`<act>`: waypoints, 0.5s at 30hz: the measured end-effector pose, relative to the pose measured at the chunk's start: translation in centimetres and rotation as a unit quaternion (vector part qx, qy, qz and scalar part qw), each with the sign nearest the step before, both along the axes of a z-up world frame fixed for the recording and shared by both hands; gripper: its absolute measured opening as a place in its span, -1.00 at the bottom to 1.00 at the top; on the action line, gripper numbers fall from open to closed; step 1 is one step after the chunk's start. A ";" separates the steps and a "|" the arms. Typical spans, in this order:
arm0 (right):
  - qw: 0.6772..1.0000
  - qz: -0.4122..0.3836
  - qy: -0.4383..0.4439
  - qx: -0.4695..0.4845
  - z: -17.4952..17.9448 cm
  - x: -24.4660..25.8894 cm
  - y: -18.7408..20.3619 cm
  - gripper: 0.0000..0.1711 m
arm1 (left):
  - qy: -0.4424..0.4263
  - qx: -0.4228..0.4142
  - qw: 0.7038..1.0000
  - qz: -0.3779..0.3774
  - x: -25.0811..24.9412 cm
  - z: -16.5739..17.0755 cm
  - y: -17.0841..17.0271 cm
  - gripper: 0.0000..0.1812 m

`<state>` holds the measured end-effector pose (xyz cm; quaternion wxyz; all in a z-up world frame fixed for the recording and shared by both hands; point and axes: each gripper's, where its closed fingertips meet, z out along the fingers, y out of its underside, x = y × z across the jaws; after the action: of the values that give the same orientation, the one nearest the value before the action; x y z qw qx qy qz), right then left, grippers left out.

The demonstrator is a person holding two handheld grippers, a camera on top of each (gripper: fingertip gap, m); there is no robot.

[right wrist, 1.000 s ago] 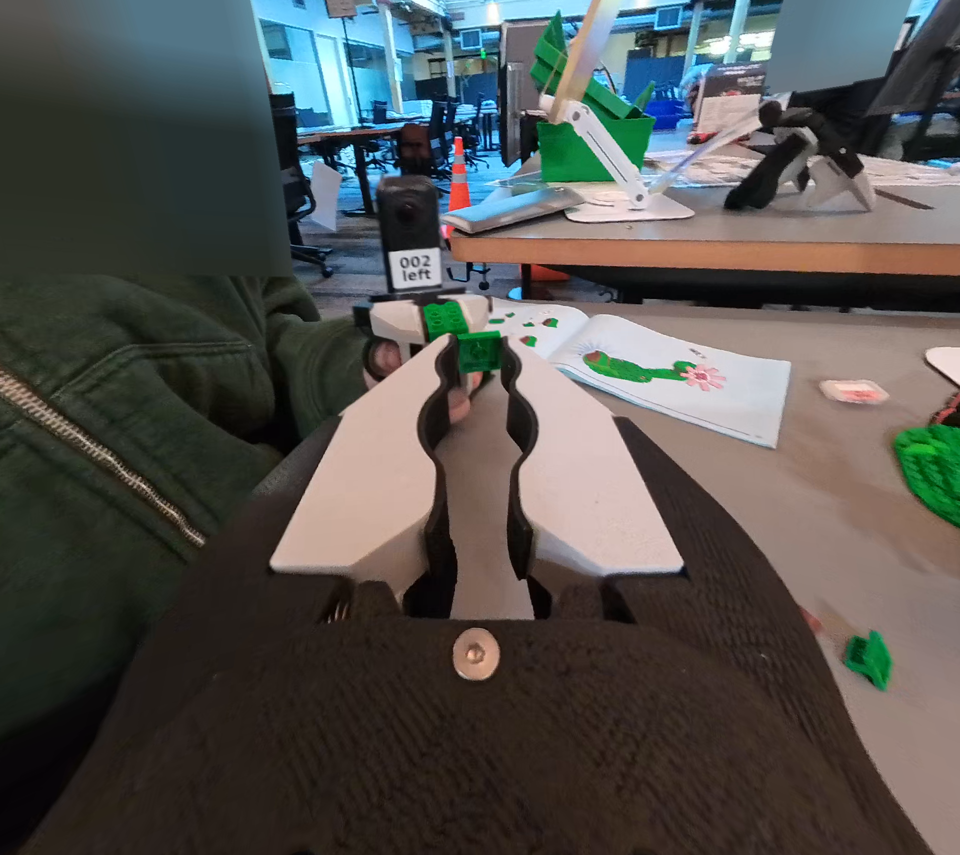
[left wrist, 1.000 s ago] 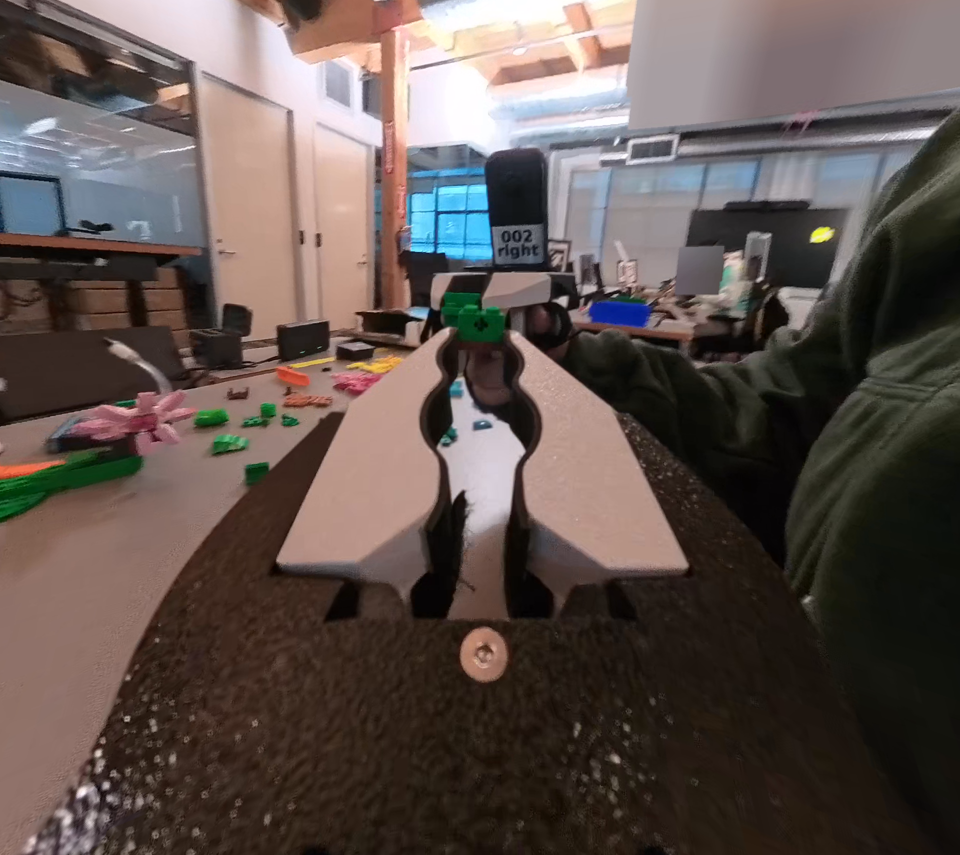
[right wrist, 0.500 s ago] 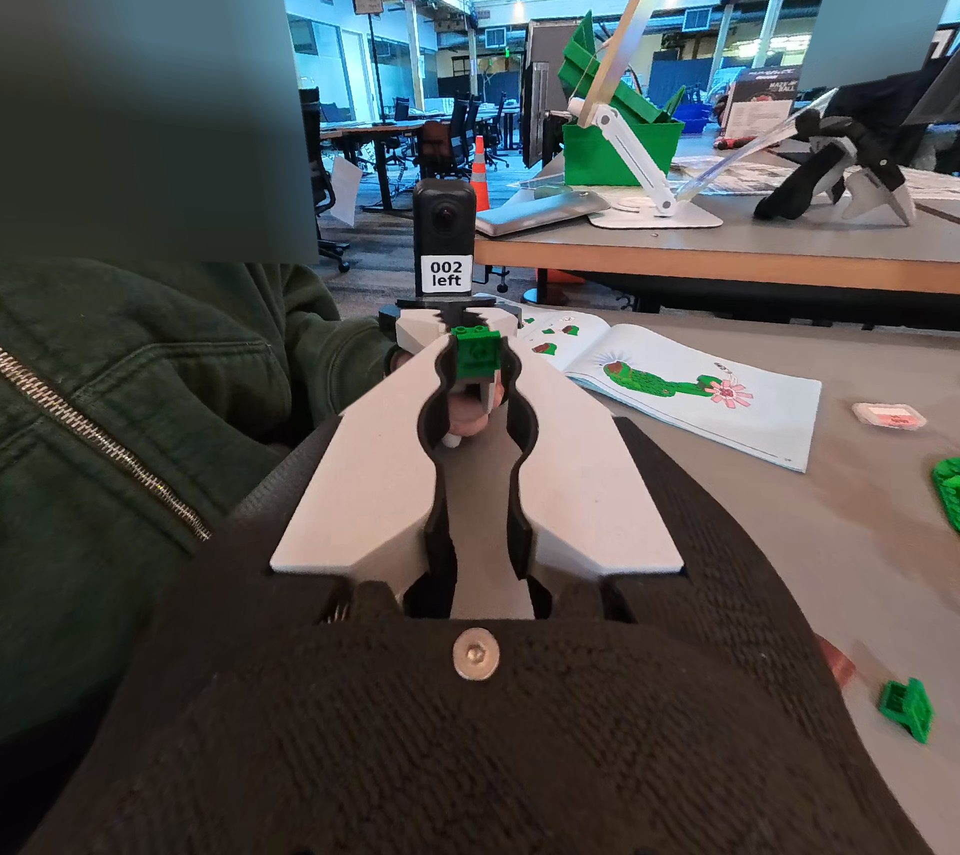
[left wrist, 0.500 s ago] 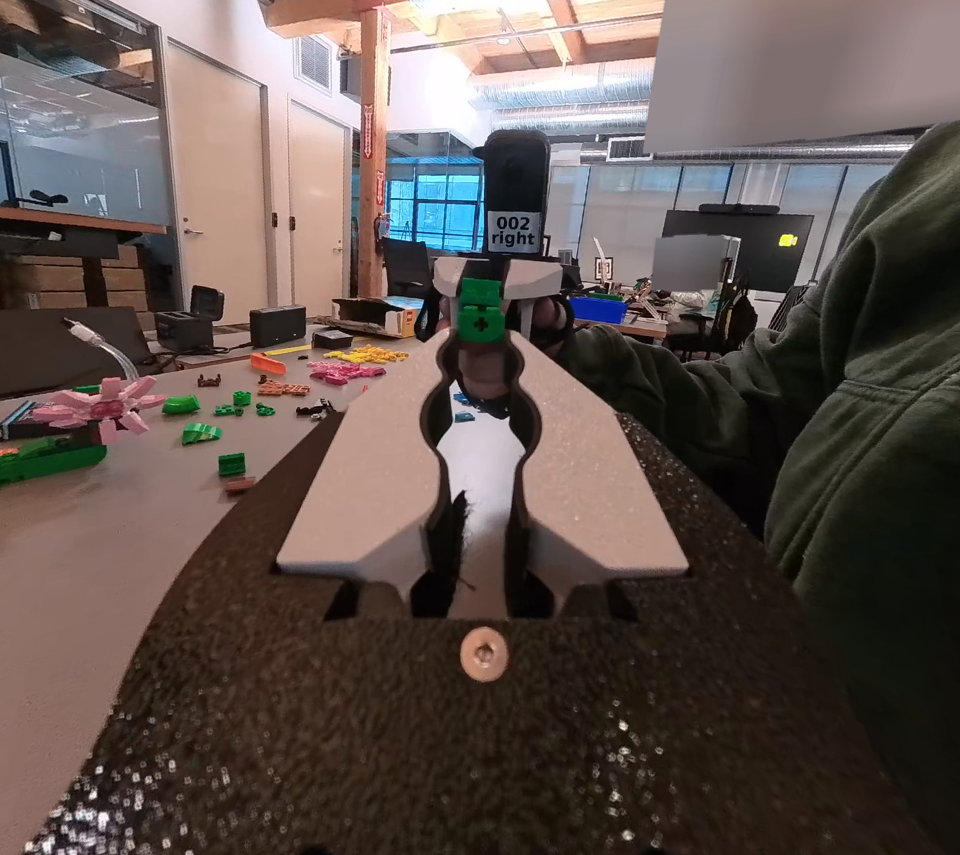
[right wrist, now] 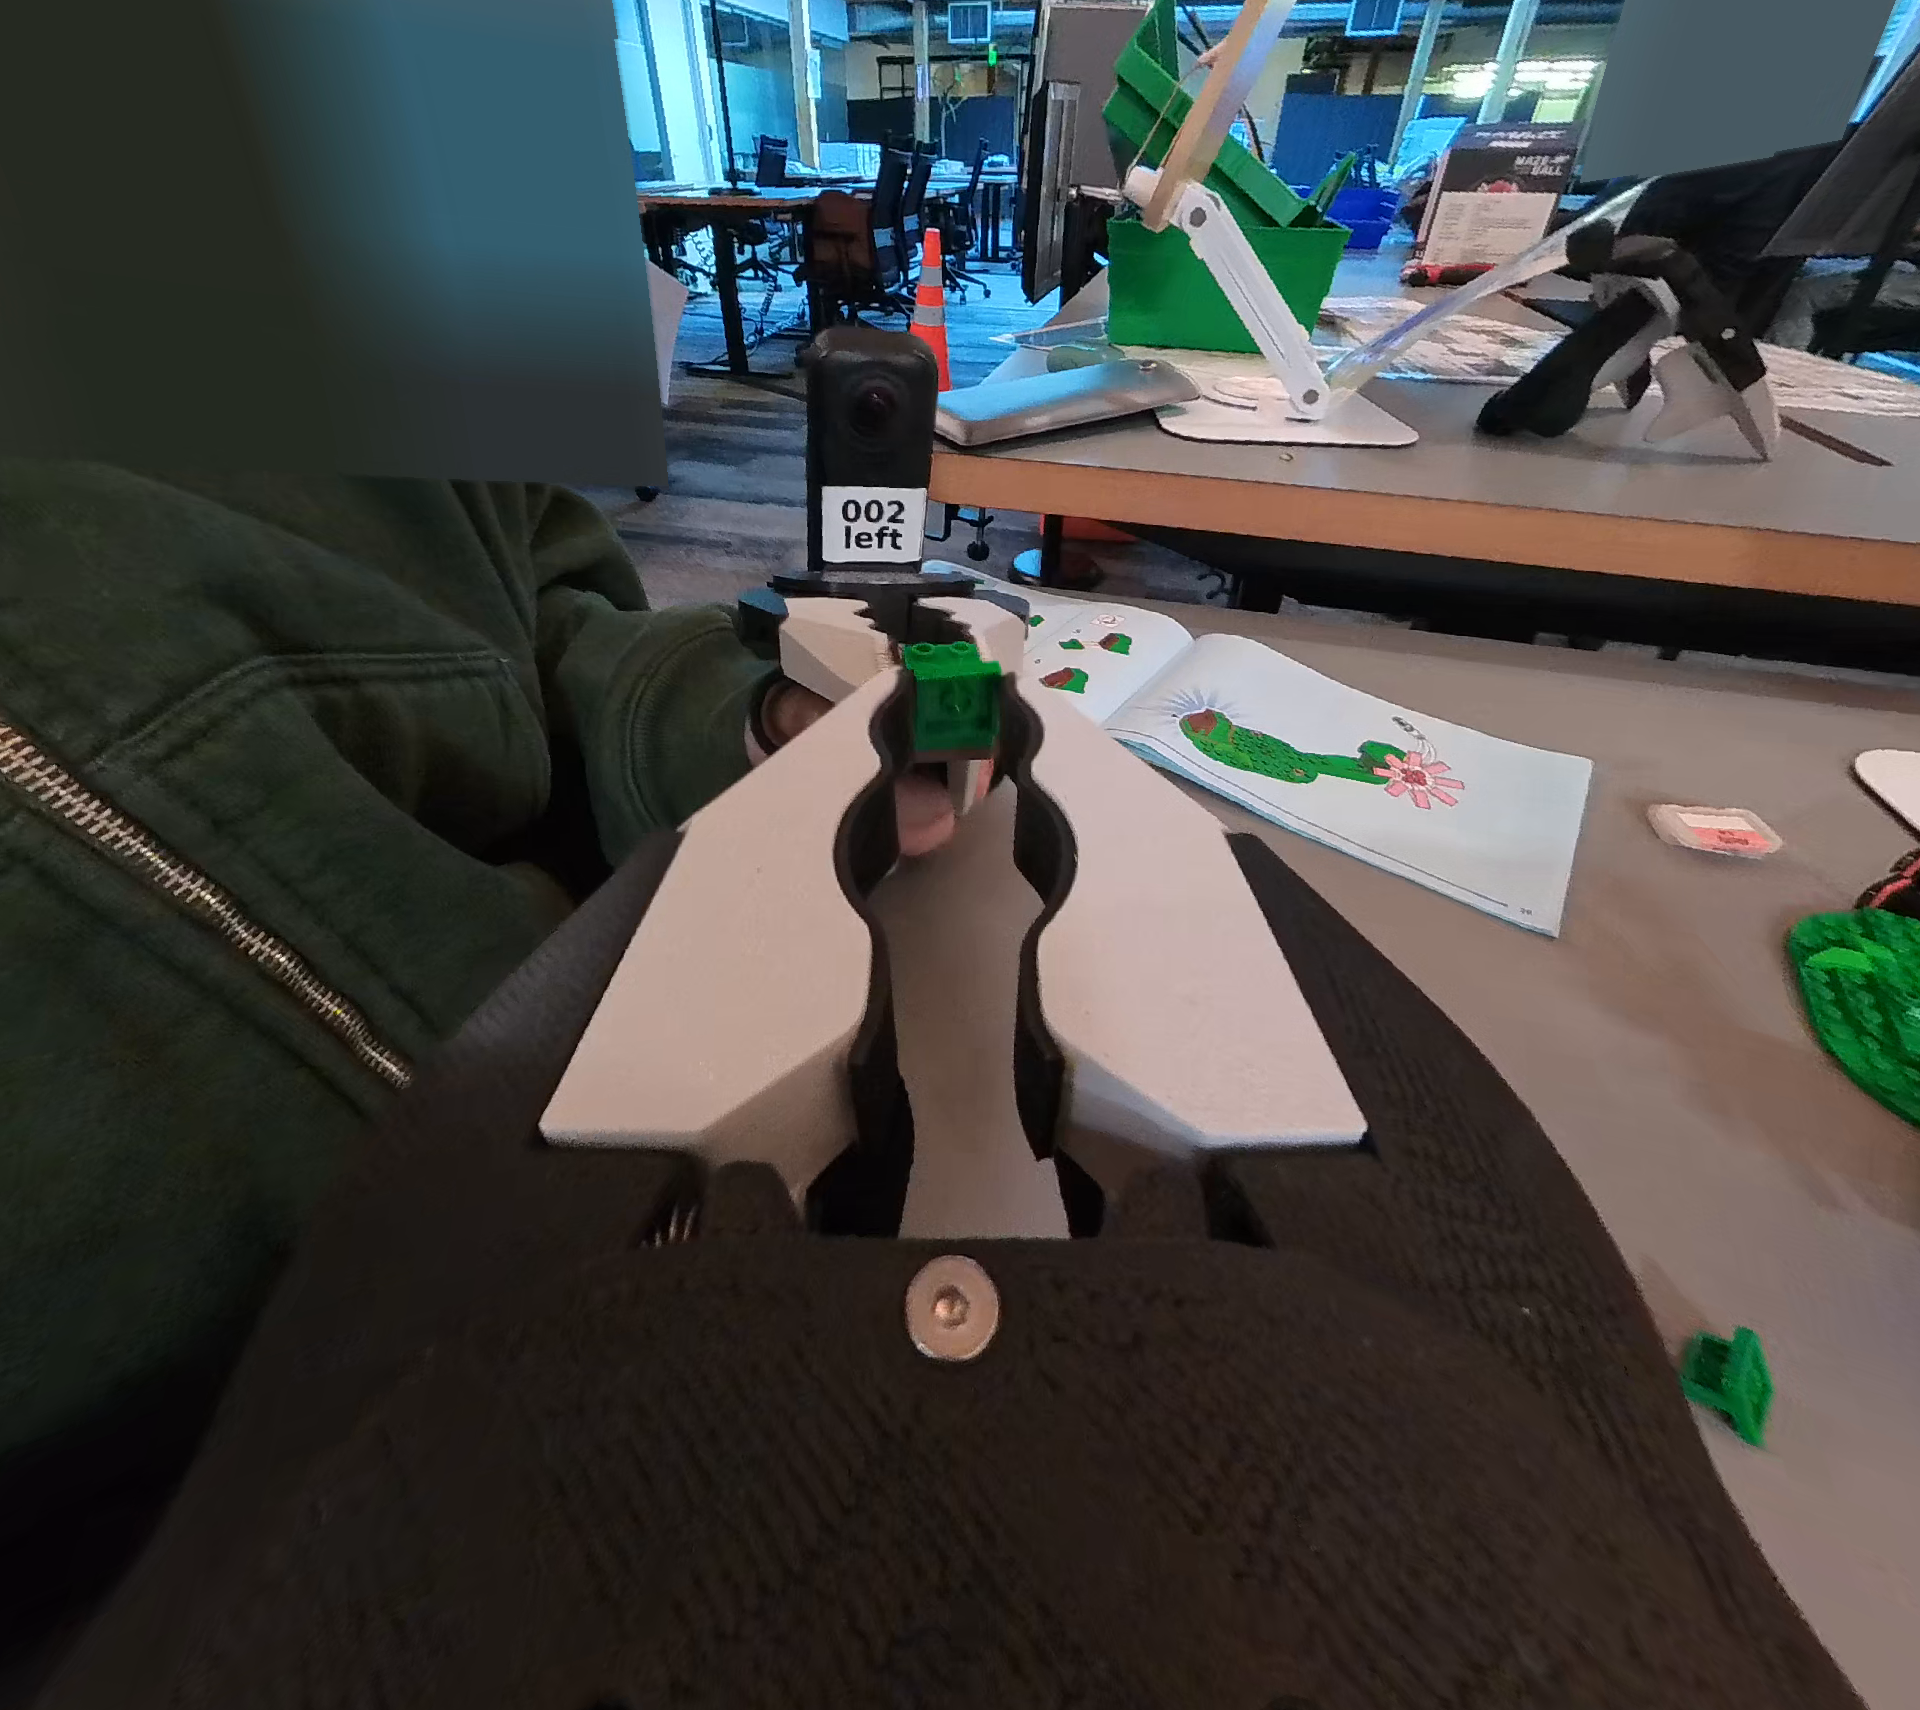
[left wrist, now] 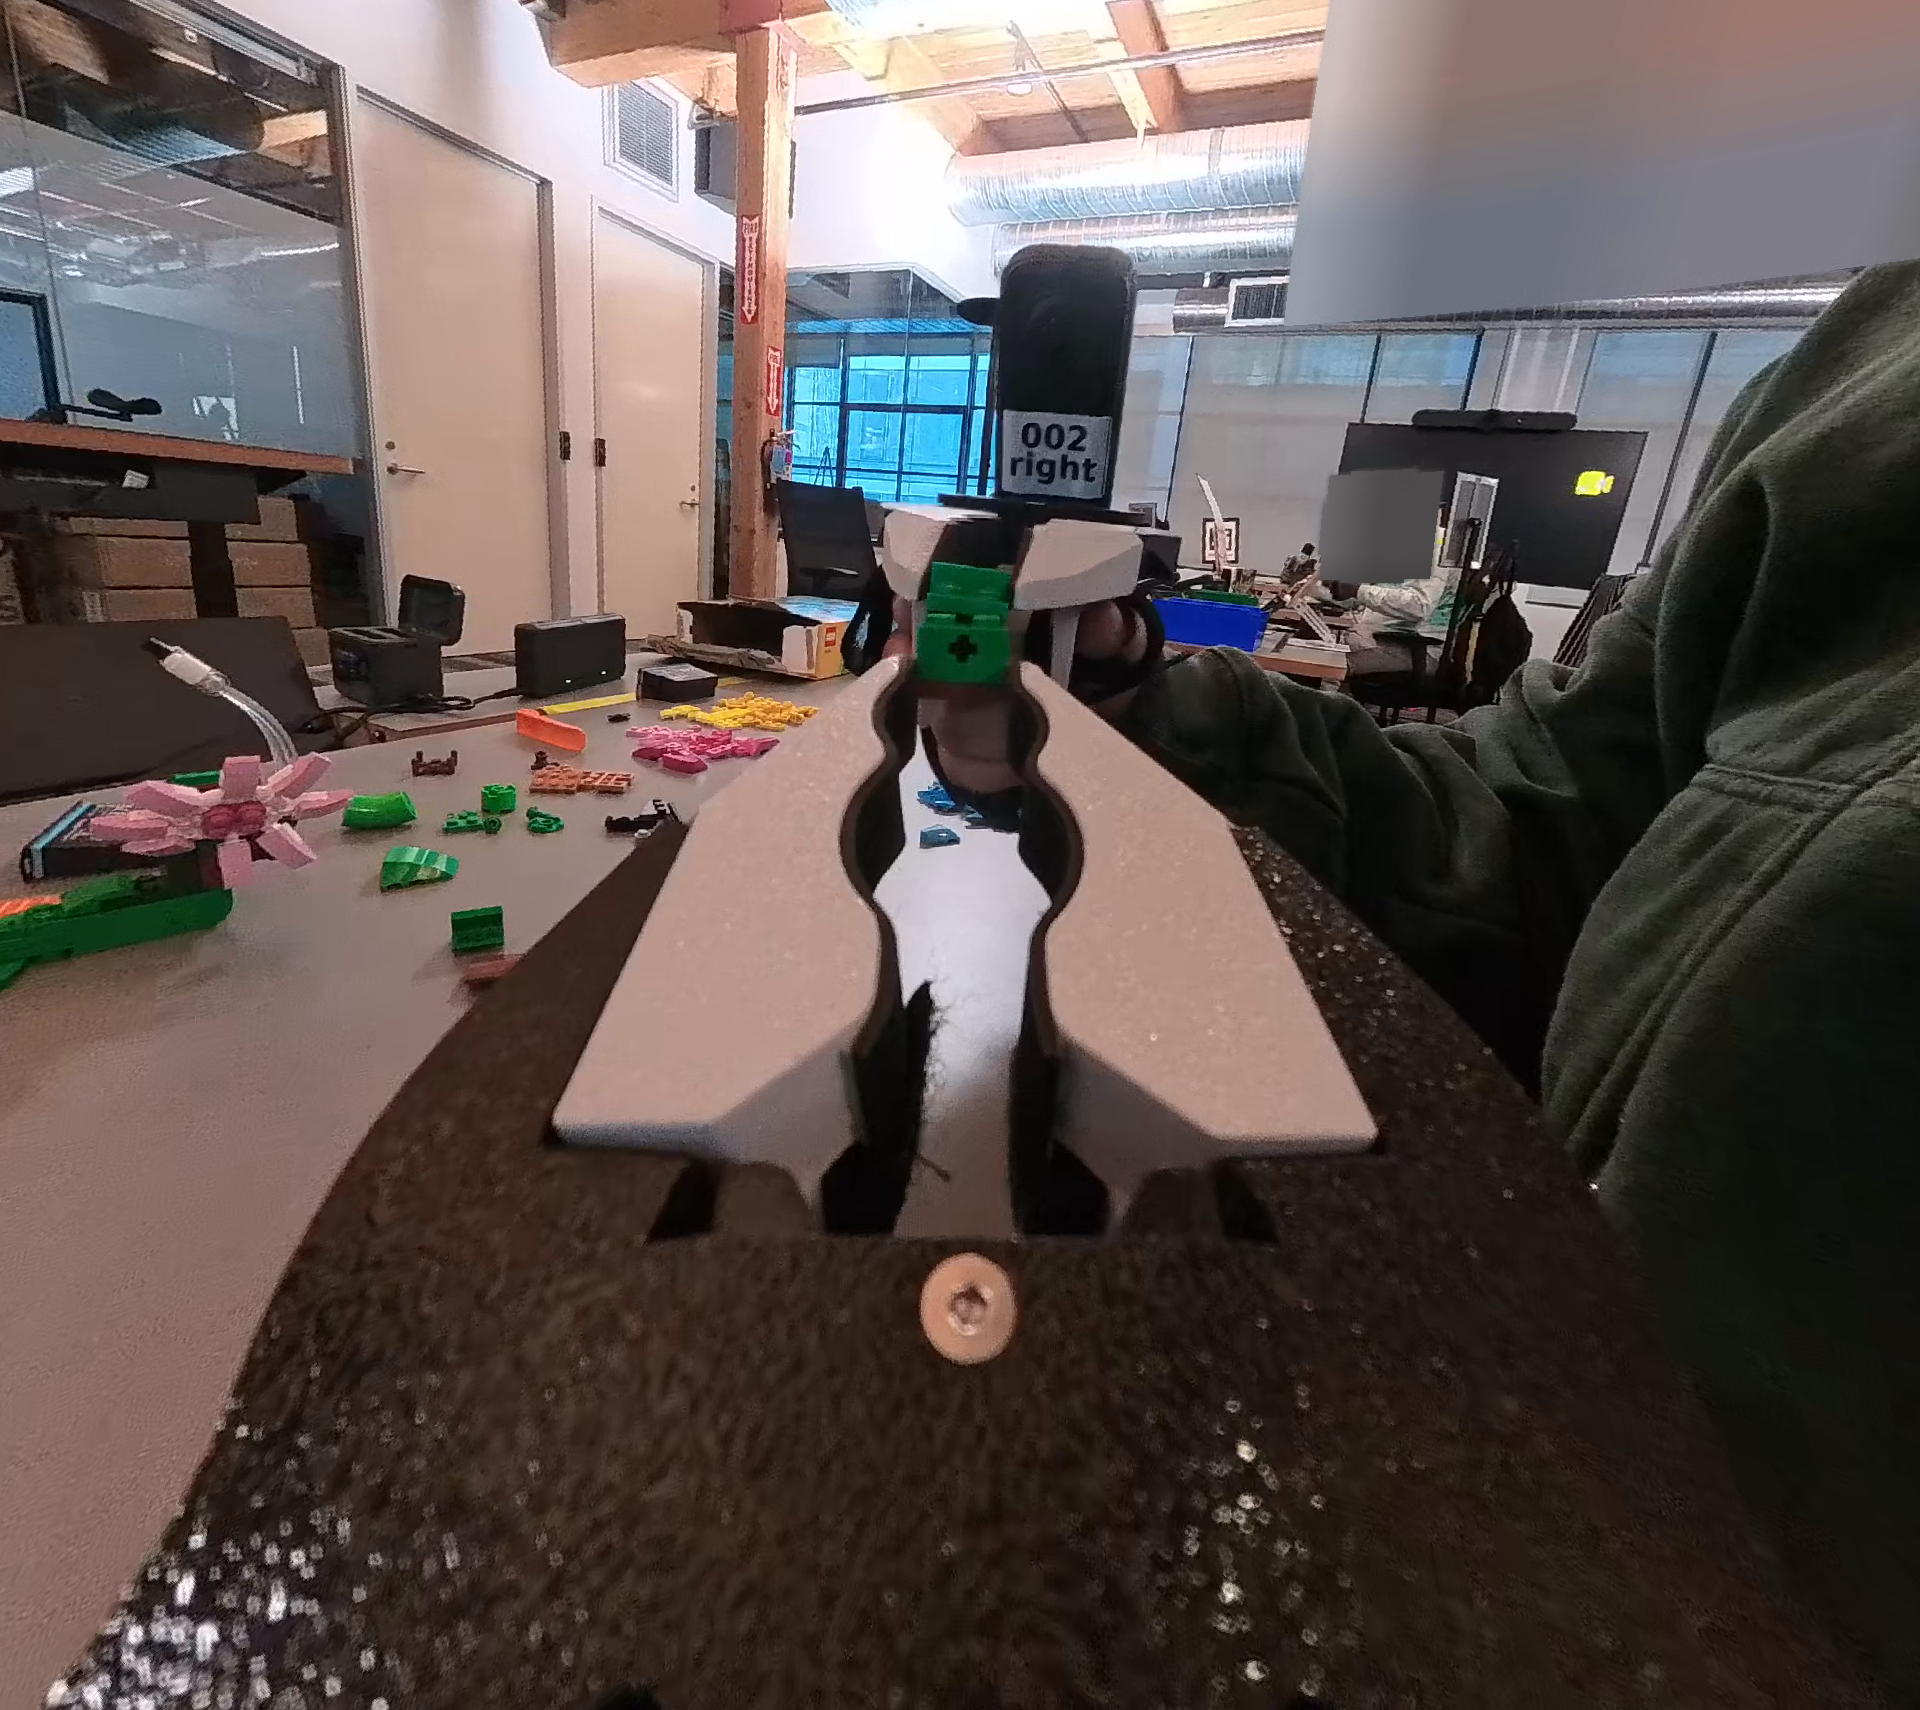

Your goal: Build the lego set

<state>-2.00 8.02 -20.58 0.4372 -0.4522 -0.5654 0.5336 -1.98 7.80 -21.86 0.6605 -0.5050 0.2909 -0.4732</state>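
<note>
Both grippers are held in the air above the grey table [left wrist: 156,1141], facing each other tip to tip. My left gripper [left wrist: 961,673] is shut on a small green brick with a cross hole [left wrist: 963,647]. My right gripper [right wrist: 951,710] is shut on a green studded brick [right wrist: 951,704]. In the left wrist view the right gripper's brick [left wrist: 971,590] sits just behind and above the left one, touching it. In the right wrist view the left gripper [right wrist: 883,632] shows right behind my brick. I cannot tell whether the two bricks are locked together.
A pink flower on a green stem build [left wrist: 208,813] lies at the table's left. Loose green pieces [left wrist: 416,865], pink pieces [left wrist: 707,741] and yellow pieces [left wrist: 748,710] lie beyond it. An open instruction booklet [right wrist: 1351,777], a green build [right wrist: 1860,1006] and a loose green piece [right wrist: 1730,1385] are on the right. A person's green sleeves are close by. The loose green piece [right wrist: 1730,1385] is about 20 cm from both grippers' fingertips.
The two green bricks were offset sideways a second ago. They now line up and touch. Both grippers stayed shut and shifted slightly.
</note>
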 end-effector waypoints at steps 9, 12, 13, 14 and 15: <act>1.000 -0.003 -0.010 -0.001 0.0 0.0 0.0 -0.83 | 0.001 -0.002 1.000 -0.001 0.0 0.0 0.0 -0.85; 1.000 0.000 -0.013 -0.006 -0.1 0.0 0.0 -0.83 | 0.003 0.000 1.000 -0.002 0.1 -0.1 0.0 -0.85; 1.000 0.000 -0.013 -0.007 -0.1 0.1 0.0 -0.83 | 0.004 0.000 1.000 -0.002 0.1 -0.1 0.0 -0.85; 1.000 0.001 -0.014 -0.008 -0.1 0.0 -0.1 -0.83 | 0.004 0.000 1.000 -0.002 0.1 -0.1 0.0 -0.85; 1.000 0.002 -0.014 -0.009 -0.1 0.0 -0.1 -0.83 | 0.004 0.000 1.000 -0.003 0.2 -0.1 0.0 -0.85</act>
<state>-1.96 7.95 -20.66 0.4242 -0.4626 -0.5673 0.5331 -1.82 7.76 -21.95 0.6582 -0.5060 0.2954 -0.4728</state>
